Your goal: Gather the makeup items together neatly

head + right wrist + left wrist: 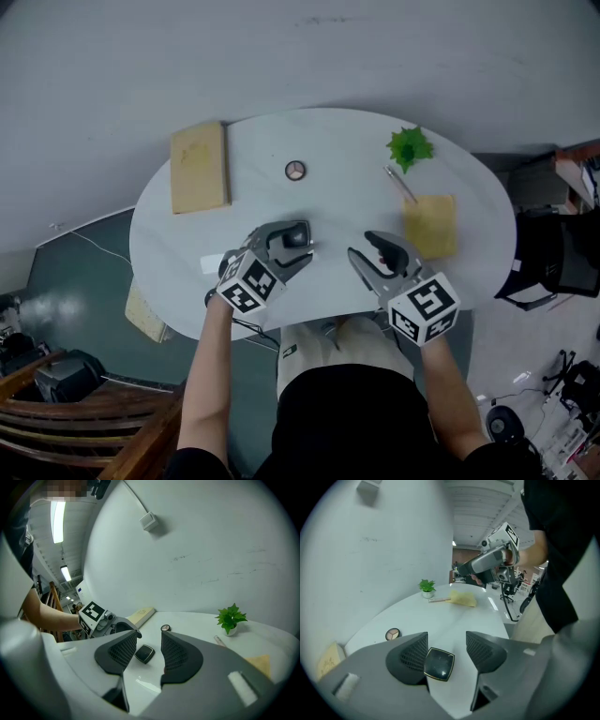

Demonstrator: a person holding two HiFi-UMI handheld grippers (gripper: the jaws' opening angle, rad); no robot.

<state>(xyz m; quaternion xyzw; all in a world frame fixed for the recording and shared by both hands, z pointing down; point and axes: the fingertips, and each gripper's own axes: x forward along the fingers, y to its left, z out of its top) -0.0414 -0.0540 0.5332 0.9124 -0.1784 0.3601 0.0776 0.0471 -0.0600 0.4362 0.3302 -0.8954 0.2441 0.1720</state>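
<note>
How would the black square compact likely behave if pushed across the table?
The black square compact looks flat and rigid, so it should probably slide, not roll or tip. Its glossy lid and the smooth white table suggest it may skid easily.

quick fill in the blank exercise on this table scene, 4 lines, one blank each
1. The black compact lies on the white table at the tip of the ____ gripper.
2. The small plant has ____ leaves.
3. The round palette lies between the tan board and the ____.
4. The right gripper, jaws apart, holds ____.

Missing words: left; green; plant; nothing
</note>
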